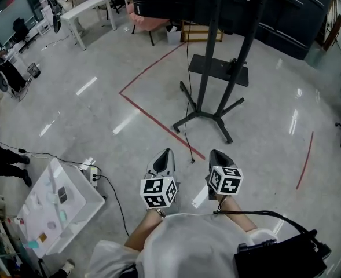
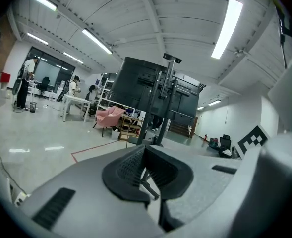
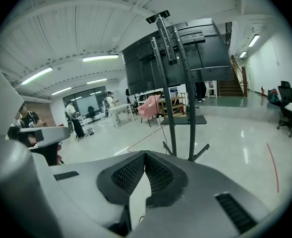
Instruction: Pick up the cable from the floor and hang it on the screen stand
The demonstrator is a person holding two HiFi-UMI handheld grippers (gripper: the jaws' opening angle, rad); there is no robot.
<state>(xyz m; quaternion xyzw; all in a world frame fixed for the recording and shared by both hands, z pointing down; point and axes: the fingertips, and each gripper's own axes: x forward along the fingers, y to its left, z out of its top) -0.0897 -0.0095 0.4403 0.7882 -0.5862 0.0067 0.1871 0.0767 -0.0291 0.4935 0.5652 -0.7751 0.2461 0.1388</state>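
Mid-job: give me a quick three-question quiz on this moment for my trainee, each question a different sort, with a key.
1. True or false: the left gripper holds the thin black cable.
2. The cable's loose end lies on the glossy grey floor nearest to: A) the red tape line; B) the white table; C) the pink chair.
3. Fill in: the jaws of the right gripper are ____, with nothing between them.
Key: 1 false; 2 A; 3 together.

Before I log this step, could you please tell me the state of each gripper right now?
Left gripper: closed, holding nothing.
Right gripper: closed, holding nothing.
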